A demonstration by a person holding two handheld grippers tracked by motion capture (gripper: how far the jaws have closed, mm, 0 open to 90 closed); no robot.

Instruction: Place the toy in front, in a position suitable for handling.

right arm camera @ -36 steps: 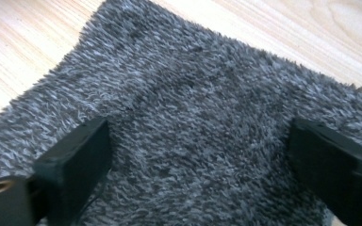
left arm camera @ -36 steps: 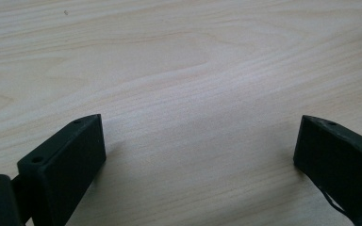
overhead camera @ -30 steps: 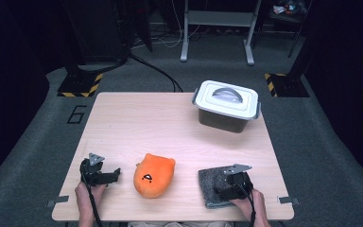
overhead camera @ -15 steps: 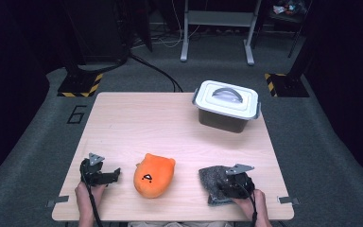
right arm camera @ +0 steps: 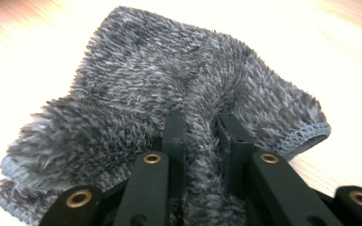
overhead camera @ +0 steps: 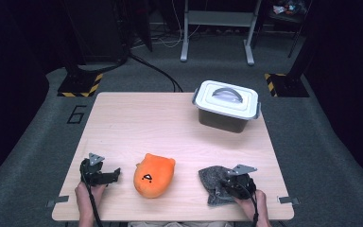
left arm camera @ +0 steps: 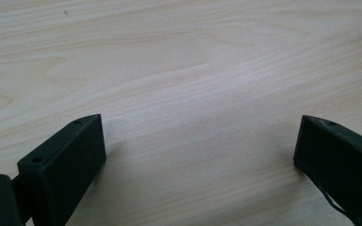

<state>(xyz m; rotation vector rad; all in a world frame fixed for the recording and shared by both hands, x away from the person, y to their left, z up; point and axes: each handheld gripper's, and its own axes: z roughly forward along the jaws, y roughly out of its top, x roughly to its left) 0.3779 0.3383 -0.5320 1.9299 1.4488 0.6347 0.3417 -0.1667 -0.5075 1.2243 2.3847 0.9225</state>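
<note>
- grey fuzzy cloth (overhead camera: 213, 185): one of it, bunched up on the near right part of the pale wooden table (overhead camera: 137, 123), well to the near side of the lidded box (overhead camera: 226, 106).
- orange plush toy (overhead camera: 153, 175): one, lying just left of the cloth, with a bare strip of table between them.
- one lidded box, dark walls under a white lid with a grey handle, standing at the far right of the table, well apart from the cloth.
- two tongs, one in each of my hands.
- my right gripper (right arm camera: 202, 127) has just been closing its jaws and is now clenched on the cloth: in the right gripper view a ridge of grey pile is pinched between the two black pads (right arm camera: 175, 134), and the rest of the cloth spreads away ahead of them and to both sides.
- in the high view the right gripper (overhead camera: 230, 183) sits on the cloth's near right edge.
- my left gripper (left arm camera: 198, 150) is released, jaws standing wide over bare wood; it rests left of the plush toy, well apart from the cloth.
</note>
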